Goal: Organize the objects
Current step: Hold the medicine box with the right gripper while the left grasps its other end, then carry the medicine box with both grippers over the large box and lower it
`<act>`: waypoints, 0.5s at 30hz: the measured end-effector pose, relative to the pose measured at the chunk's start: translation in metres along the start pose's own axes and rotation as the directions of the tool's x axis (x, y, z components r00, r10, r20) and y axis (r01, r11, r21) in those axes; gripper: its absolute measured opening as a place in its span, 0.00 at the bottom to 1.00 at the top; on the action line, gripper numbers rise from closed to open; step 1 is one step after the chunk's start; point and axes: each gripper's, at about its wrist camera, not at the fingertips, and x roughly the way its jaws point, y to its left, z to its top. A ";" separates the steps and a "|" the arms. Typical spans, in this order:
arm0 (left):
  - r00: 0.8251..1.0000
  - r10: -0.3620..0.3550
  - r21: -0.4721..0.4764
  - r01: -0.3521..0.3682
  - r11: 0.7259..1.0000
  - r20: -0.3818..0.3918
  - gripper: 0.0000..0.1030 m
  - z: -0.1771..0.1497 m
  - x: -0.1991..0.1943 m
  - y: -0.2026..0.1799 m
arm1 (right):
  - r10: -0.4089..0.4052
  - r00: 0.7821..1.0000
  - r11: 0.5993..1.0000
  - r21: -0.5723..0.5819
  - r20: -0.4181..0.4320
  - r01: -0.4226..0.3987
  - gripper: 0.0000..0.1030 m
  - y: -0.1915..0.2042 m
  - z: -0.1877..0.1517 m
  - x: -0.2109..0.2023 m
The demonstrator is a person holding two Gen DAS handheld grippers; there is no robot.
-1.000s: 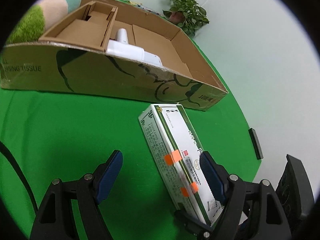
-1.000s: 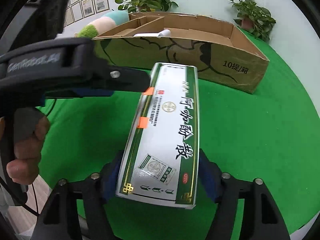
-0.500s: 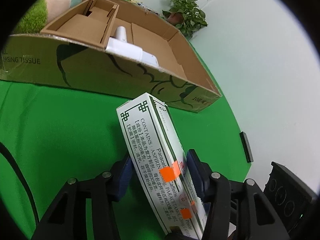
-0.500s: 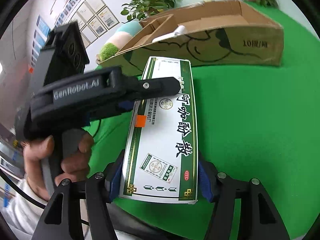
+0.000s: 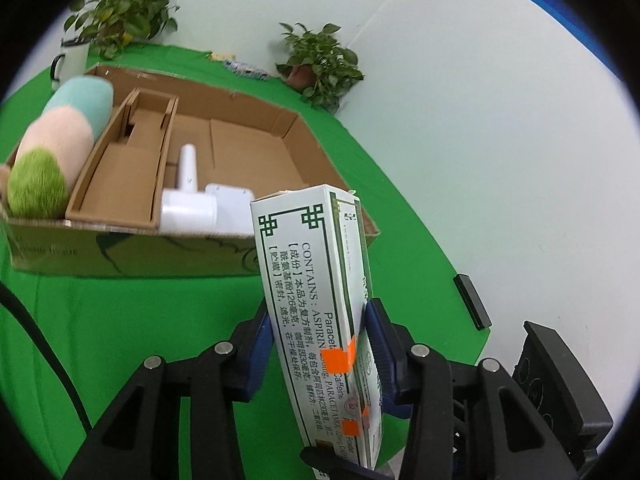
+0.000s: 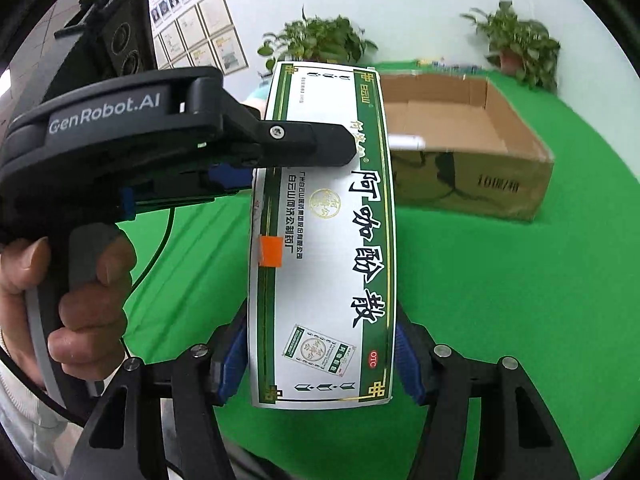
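We clamp the green-and-white cardboard medicine box (image 6: 320, 240) in both grippers, left gripper (image 5: 318, 354) and right gripper (image 6: 320, 360); pulling unevenly could crumple it short of the brown cardboard tray (image 5: 256, 148) at eleven o'clock.

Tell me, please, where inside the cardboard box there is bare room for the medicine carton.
The cardboard box has bare floor in its right half, between the white device and the right wall. The left side is crowded: the cardboard insert and the plush toy fill it. Both grippers hold the medicine carton.
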 end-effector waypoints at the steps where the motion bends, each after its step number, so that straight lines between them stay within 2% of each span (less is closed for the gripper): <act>1: 1.000 -0.005 0.010 0.005 1.000 0.004 0.42 0.004 -0.001 -0.004 | -0.006 1.000 1.000 0.000 0.014 0.006 0.58 -0.002 0.001 -0.006; 12: 1.000 -0.022 0.108 0.022 0.994 -0.002 0.41 0.037 -0.001 -0.035 | -0.061 0.994 0.998 0.037 0.095 0.058 0.58 -0.003 0.031 -0.020; 15: 1.000 -0.028 0.126 0.027 0.992 0.010 0.41 0.051 -0.003 -0.043 | -0.072 0.991 0.997 0.035 0.117 0.068 0.58 -0.010 0.054 -0.019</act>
